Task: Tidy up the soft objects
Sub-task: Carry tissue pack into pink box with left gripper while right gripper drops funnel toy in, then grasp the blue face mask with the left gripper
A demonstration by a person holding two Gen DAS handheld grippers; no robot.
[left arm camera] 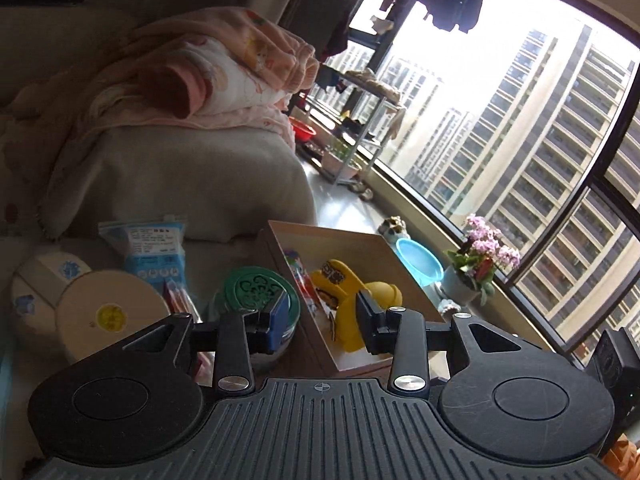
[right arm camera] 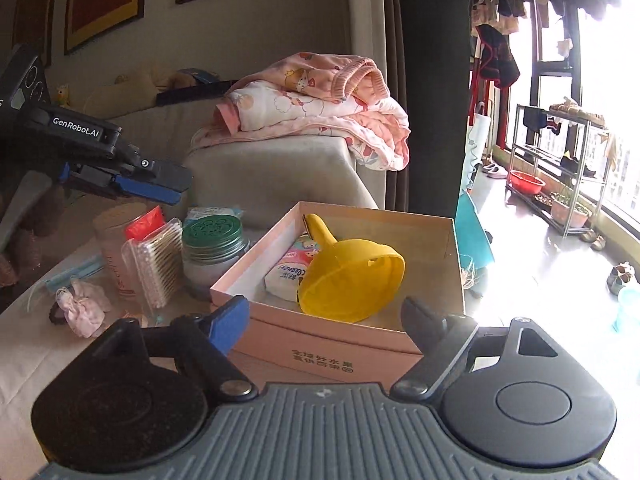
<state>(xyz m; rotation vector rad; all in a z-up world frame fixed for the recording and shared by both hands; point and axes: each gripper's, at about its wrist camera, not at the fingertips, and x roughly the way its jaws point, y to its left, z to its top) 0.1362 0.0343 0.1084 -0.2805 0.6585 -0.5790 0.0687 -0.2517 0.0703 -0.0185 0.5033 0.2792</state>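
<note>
An open pink cardboard box [right arm camera: 424,224] stands on the table; it also shows in the left wrist view [left arm camera: 380,248]. In it lie a yellow funnel [right arm camera: 352,276] and a white tissue pack [right arm camera: 286,276]. My right gripper [right arm camera: 324,316] is open and empty just in front of the box. My left gripper [left arm camera: 322,316] is open and empty above the box's near left edge, over the funnel [left arm camera: 352,312]. In the right wrist view the left gripper [right arm camera: 160,184] hovers above the jars. A small pink cloth pouch [right arm camera: 82,304] lies on the table at left.
A green-lidded jar [right arm camera: 212,248], a cotton swab box [right arm camera: 150,260], a pink cup [right arm camera: 116,248] and a face mask [right arm camera: 76,272] stand left of the box. Pink folded blankets [right arm camera: 320,104] lie on the grey sofa arm [right arm camera: 272,172]. A blue packet [left arm camera: 154,248] and round tubs [left arm camera: 108,312] show left.
</note>
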